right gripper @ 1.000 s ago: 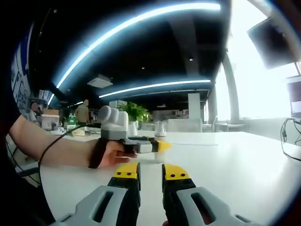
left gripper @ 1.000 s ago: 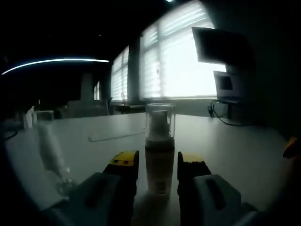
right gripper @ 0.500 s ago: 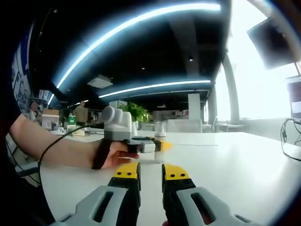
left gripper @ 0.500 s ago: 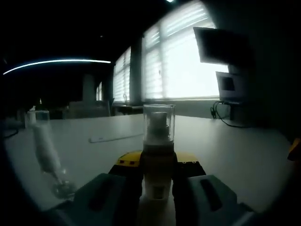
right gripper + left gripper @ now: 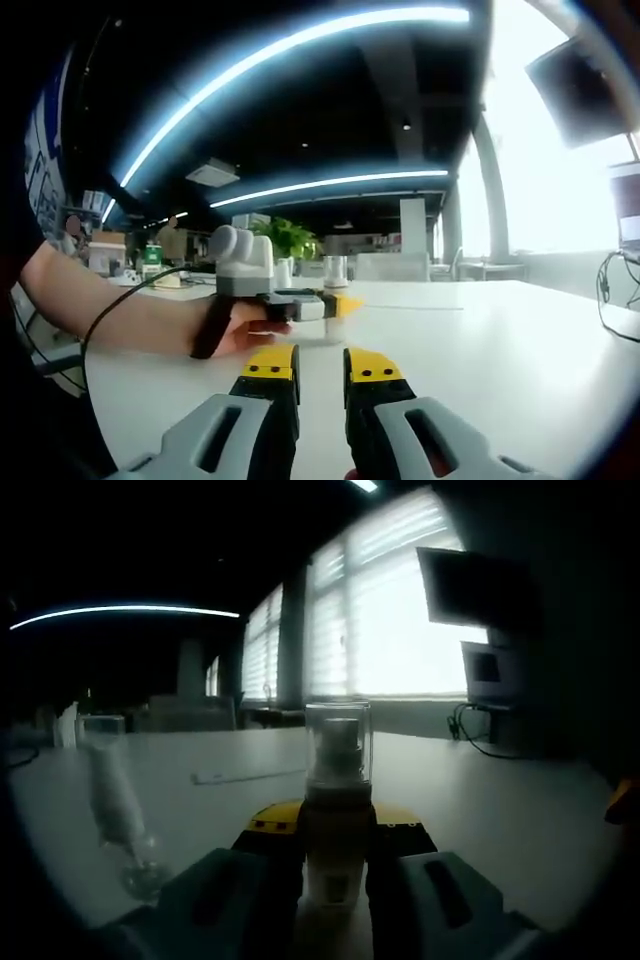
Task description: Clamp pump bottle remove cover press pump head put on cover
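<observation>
The pump bottle stands upright on the white table, its pale body topped by a clear cover over the pump head. My left gripper is shut on the bottle's lower body, a yellow-tipped jaw on each side. In the right gripper view the same left gripper is held by a hand at the left, with the covered bottle rising above its jaws. My right gripper hovers low over the table, a narrow gap between its jaws and nothing in it.
A clear stemmed glass with something white in it stands on the table at the left. A thin white strip lies behind the bottle. A monitor and a laptop with cables sit at the back right under bright windows.
The left jaws, apart on both sides of the bottle a second ago, have closed onto it. The right gripper has stayed where it was.
</observation>
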The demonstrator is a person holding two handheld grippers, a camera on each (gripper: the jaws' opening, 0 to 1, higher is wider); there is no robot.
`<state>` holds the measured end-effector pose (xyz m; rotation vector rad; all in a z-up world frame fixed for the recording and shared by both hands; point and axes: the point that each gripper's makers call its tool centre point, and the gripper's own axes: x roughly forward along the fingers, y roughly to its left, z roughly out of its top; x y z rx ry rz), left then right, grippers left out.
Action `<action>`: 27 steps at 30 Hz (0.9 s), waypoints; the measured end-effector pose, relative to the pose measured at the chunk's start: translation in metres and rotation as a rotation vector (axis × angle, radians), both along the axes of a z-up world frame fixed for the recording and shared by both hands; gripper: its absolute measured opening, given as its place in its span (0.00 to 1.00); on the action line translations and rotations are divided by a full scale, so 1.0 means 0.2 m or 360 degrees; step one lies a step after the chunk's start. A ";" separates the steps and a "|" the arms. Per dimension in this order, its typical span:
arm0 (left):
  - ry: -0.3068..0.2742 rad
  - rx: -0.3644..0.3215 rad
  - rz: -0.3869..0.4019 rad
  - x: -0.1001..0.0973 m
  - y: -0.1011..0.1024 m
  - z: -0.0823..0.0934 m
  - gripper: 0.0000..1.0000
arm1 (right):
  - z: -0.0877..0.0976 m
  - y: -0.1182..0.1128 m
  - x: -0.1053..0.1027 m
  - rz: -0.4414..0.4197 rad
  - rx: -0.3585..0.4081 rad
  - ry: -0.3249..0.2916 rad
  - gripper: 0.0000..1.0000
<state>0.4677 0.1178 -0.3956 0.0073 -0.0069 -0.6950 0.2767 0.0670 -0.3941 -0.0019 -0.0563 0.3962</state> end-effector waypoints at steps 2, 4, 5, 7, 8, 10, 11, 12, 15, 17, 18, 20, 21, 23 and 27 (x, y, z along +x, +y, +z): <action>0.0009 -0.0008 0.0004 -0.03 0.02 0.01 0.14 | 0.00 0.00 0.00 -0.0002 -0.0001 0.0001 0.12; 0.0005 -0.0018 -0.0002 -0.02 0.02 0.01 0.14 | 0.00 0.00 0.00 -0.0002 0.0002 0.0000 0.12; 0.0014 -0.0034 -0.0016 -0.02 0.01 0.01 0.14 | 0.00 0.00 0.00 -0.0003 0.0001 0.0001 0.12; 0.0027 -0.0039 -0.0026 -0.03 0.01 0.01 0.14 | 0.00 0.00 0.00 -0.0003 -0.0001 0.0000 0.12; 0.0029 -0.0041 -0.0029 -0.03 0.02 0.00 0.14 | 0.00 0.00 0.00 -0.0003 -0.0001 0.0000 0.12; 0.0023 -0.0048 -0.0048 -0.05 0.01 0.01 0.14 | 0.00 0.00 0.00 -0.0002 -0.0001 -0.0001 0.12; 0.0011 -0.0049 -0.0055 -0.06 0.01 0.02 0.14 | 0.00 0.00 0.00 -0.0002 -0.0002 -0.0001 0.12; 0.0005 -0.0049 -0.0066 -0.06 0.01 0.02 0.14 | 0.00 0.00 0.00 -0.0001 -0.0002 -0.0001 0.12; -0.0002 -0.0051 -0.0077 -0.08 0.00 0.03 0.14 | 0.00 0.00 0.00 -0.0001 0.0000 -0.0002 0.12; -0.0023 -0.0023 -0.0080 -0.08 0.00 0.04 0.14 | 0.00 0.00 0.00 -0.0001 -0.0001 -0.0001 0.12; -0.0023 -0.0017 -0.0080 -0.09 0.01 0.04 0.14 | 0.00 0.00 0.00 0.0000 0.0001 -0.0002 0.12; -0.0024 -0.0007 -0.0087 -0.09 0.02 0.04 0.13 | 0.00 0.00 0.00 -0.0001 0.0002 -0.0002 0.12; -0.0024 -0.0012 -0.0100 -0.10 0.03 0.05 0.13 | 0.00 0.00 0.00 0.0000 0.0002 -0.0002 0.12; 0.0006 -0.0037 -0.0134 -0.12 0.03 0.05 0.13 | 0.00 0.00 0.00 0.0002 -0.0001 -0.0003 0.12; 0.0002 0.0002 -0.0212 -0.18 0.02 0.08 0.13 | 0.00 0.00 0.00 0.0004 0.0008 -0.0004 0.12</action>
